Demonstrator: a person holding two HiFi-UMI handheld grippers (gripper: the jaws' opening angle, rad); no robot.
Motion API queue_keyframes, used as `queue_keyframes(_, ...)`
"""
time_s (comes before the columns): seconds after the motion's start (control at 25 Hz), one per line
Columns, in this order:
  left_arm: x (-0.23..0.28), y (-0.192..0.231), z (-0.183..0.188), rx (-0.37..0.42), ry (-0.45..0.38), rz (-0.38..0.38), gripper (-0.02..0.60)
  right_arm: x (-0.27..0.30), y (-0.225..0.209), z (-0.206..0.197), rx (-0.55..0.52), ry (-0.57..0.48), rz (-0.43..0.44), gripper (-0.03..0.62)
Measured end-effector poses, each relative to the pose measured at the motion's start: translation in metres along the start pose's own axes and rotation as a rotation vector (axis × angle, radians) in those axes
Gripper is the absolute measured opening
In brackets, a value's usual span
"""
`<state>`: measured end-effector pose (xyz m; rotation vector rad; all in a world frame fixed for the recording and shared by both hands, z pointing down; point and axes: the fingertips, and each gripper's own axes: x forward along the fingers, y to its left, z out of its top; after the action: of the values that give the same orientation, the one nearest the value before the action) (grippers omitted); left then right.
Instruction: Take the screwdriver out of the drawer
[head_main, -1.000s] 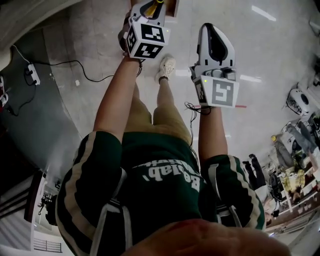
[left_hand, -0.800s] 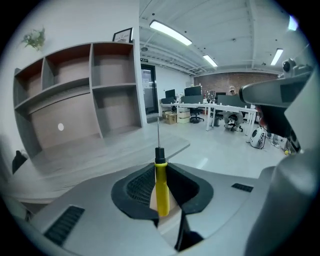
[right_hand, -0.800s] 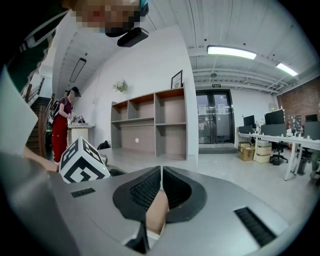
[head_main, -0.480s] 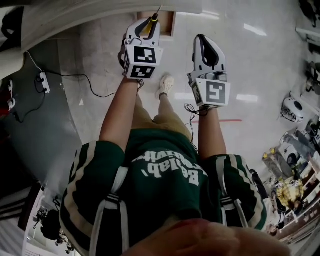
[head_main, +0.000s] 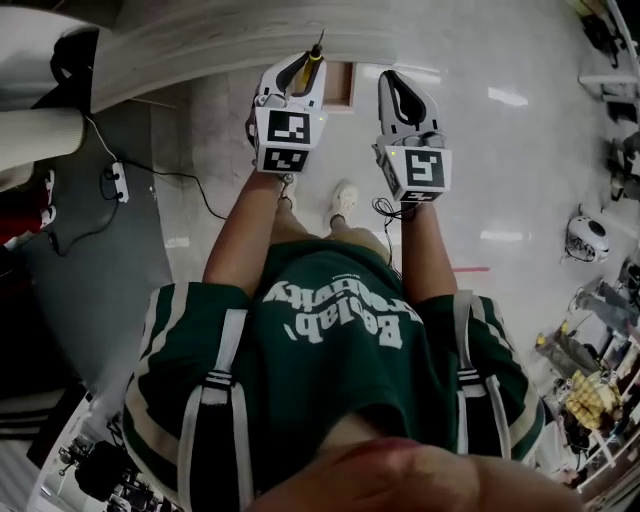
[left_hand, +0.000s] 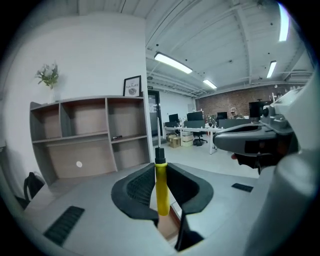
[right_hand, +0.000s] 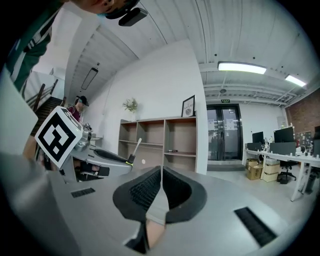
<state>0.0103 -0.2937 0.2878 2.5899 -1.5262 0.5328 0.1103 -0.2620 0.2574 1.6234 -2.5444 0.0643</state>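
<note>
Left gripper (head_main: 303, 72) pinches the yellow-handled screwdriver with black collar and thin metal shaft (head_main: 313, 60). In the left gripper view the black ribbed pads (left_hand: 136, 186) clamp the yellow handle (left_hand: 161, 192) from both sides. The handle stands upright between them with the shaft pointing up past the jaw tips.

The screwdriver is in the air in front of the person's chest, above the glossy pale floor (head_main: 520, 150), touching only the pads.

Right gripper (head_main: 392, 82) is just beside the left, level with it and not touching it. Its jaws are pressed together with nothing between them (right_hand: 160, 175). The right gripper view shows the left gripper (right_hand: 131, 161) off to the side with the shaft (right_hand: 136, 146) sticking out, tilted.

A brown wooden rectangle (head_main: 341, 86) shows between the two grippers, lower down; cannot tell if it is the drawer.

Background has an open wooden shelf unit (left_hand: 90, 135) against a white wall, with a small potted plant (left_hand: 48, 76) and a framed picture (left_hand: 132, 86) on top. The person wears a green shirt with white lettering (head_main: 330, 320). A white power strip with a black cable (head_main: 115, 180) lies on the floor at the left.
</note>
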Motion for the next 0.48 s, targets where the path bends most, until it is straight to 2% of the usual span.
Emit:
queue_keyframes(0.24, -0.040, 0.022, 0.049, 0.026, -0.076, 0.065, 0.086, -0.008, 0.012, 0.049, -0.015, -0.048, 0.037, 0.038)
queue_keyframes(0.48, -0.077, 0.023, 0.073, -0.003, -0.145, 0.130, 0.086, -0.028, 0.008, 0.075, -0.047, -0.079, 0.064, 0.037)
